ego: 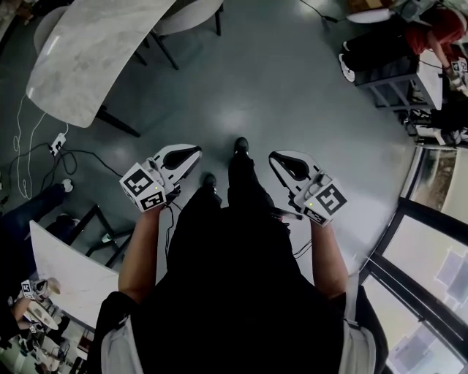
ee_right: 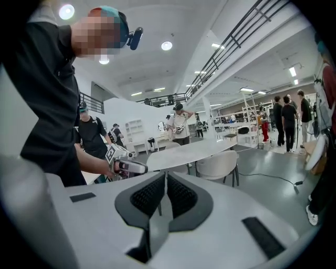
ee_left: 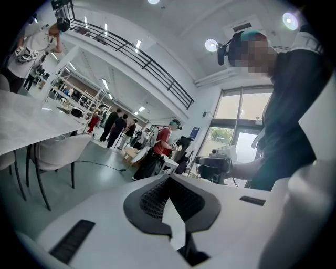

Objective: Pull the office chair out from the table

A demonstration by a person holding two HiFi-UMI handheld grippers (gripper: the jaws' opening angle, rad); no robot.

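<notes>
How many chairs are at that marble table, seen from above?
2. One chair sits at the table's far left edge, the other chair at its upper right end. More could be hidden under the table or out of frame.

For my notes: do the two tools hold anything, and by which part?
Nothing is held: left white tool and right white tool are both shut, empty.

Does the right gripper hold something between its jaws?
No, the right gripper has its jaws closed together, with nothing between them.
</notes>
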